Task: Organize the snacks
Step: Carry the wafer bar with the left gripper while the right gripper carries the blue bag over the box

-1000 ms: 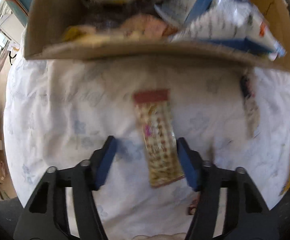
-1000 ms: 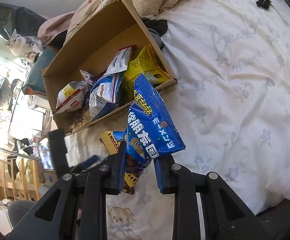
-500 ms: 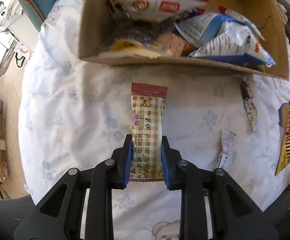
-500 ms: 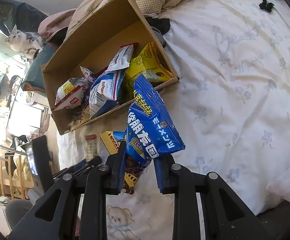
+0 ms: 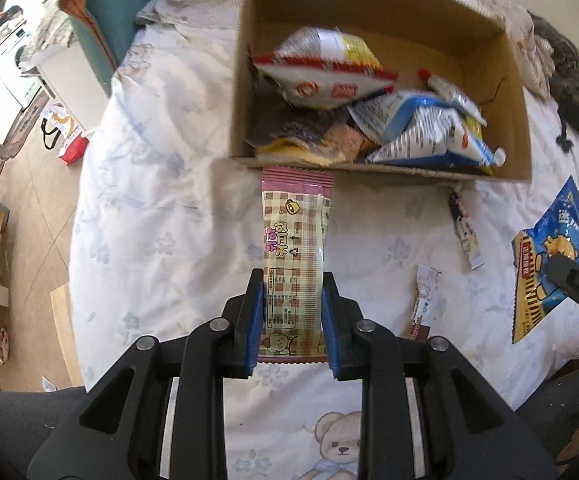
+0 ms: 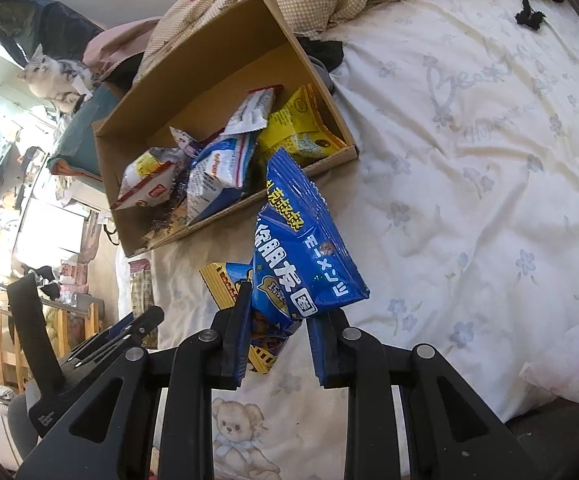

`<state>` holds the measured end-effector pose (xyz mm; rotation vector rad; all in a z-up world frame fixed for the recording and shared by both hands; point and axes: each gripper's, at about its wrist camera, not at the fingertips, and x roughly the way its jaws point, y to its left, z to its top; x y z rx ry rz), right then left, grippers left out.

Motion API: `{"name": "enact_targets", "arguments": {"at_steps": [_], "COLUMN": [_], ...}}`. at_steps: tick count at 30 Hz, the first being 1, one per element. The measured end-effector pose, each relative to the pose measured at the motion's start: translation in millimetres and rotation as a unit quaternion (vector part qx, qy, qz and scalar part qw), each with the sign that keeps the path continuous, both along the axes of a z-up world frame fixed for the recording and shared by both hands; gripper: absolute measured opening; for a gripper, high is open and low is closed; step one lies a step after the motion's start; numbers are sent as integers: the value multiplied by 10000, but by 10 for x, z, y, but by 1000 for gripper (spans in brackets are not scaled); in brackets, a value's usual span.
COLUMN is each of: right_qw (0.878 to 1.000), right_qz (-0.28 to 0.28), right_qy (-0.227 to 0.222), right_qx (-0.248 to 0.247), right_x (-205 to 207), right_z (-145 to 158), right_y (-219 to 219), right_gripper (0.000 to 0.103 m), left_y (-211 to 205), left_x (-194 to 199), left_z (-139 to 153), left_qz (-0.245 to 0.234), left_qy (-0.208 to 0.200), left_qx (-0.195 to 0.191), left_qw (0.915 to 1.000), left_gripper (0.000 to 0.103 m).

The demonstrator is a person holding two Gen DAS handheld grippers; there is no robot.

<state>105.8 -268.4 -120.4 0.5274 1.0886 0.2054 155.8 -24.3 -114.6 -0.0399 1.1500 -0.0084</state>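
Note:
A cardboard box (image 5: 513, 92) with several snack bags stands on the bed; it also shows in the right wrist view (image 6: 209, 76). My left gripper (image 5: 291, 320) is shut on a brown checked snack bar (image 5: 293, 248) and holds it above the sheet, its far end near the box's front wall. My right gripper (image 6: 277, 332) is shut on a blue snack bag (image 6: 301, 256), held up in front of the box's right corner. The blue bag also shows at the right edge of the left wrist view (image 5: 557, 256).
Two small snack sticks (image 5: 465, 228) (image 5: 423, 300) lie on the floral sheet (image 5: 161, 208) right of the bar. A yellow and blue packet (image 6: 225, 284) lies under the blue bag. A cat (image 6: 57, 76) sits beyond the box. The bed edge and floor (image 5: 29, 216) lie at left.
My left gripper closed on the checked snack bar and lifted it off the sheet, pulling back from the box. My right gripper kept holding the blue bag nearly still.

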Motion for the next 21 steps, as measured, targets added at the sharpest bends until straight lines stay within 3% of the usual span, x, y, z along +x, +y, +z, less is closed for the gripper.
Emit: {"name": "enact_targets", "arguments": {"at_steps": [12, 21], "right_qw": [9978, 9961], "right_qz": [-42, -62], "right_qy": [-394, -543], "right_qx": [540, 692], "right_x": [-45, 224], "right_z": [212, 365], "right_y": [-17, -101], "right_gripper": [26, 26], "left_y": [139, 195], "left_x": [-234, 3], "left_z": [430, 837], "left_qz": [201, 40], "left_qy": [-870, -1247], "left_qx": [-51, -138], "left_qw": [9960, 9921], "left_gripper": [22, 22]}}
